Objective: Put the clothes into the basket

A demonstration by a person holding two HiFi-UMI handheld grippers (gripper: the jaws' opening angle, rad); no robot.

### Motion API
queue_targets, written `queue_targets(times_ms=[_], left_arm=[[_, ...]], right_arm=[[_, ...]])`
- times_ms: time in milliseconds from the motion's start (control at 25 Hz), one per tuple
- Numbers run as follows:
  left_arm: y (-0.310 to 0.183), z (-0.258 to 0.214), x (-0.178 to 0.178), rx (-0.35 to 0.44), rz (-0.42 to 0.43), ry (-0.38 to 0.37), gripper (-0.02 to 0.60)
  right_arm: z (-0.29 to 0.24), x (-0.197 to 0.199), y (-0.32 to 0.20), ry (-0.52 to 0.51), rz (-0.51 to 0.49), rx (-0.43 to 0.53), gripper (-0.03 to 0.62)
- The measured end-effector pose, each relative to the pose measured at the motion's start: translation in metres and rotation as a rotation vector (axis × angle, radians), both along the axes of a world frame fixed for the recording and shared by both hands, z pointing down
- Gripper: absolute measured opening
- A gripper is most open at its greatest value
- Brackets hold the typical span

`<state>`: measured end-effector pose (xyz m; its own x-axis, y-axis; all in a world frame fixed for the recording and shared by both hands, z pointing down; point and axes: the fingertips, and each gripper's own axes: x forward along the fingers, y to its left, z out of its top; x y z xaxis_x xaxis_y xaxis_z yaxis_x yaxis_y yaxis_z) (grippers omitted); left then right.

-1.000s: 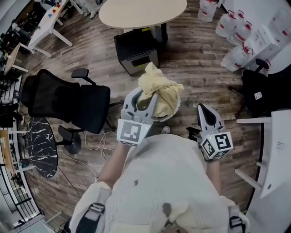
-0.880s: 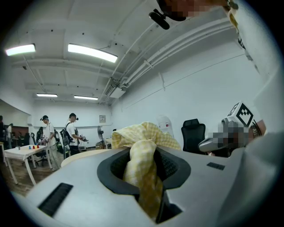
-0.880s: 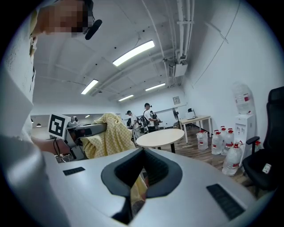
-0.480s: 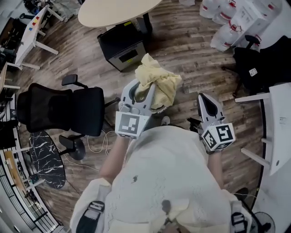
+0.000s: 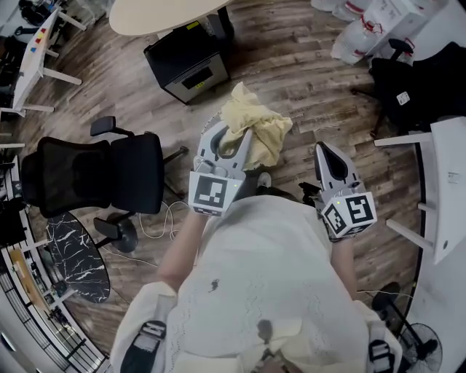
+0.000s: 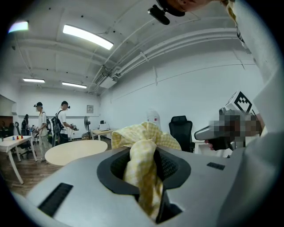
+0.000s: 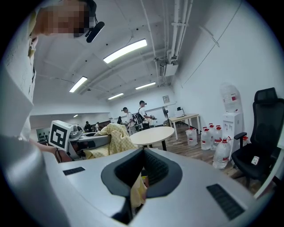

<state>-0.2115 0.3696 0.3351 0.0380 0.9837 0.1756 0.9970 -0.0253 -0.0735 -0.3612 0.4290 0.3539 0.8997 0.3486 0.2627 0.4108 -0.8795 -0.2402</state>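
Left gripper (image 5: 231, 137) is clamped tight on the yellow checked cloth (image 5: 258, 125), bunched above the floor. Right gripper (image 5: 325, 151) looks closed, perhaps pinching a yellow scrap. Best let go only once low over the basket, unseen here.

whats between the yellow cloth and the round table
A black box standing on the wood floor. The head view shows it in the stretch between the yellow cloth and the round table.
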Motion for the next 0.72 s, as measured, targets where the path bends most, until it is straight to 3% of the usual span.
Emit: queue_targets(times_ms=[720], left_arm=[[0.022, 0.078, 0.059, 0.147, 0.078, -0.078, 0.114]], right_arm=[[0.021, 0.069, 0.008, -0.060, 0.052, 0.042, 0.008]])
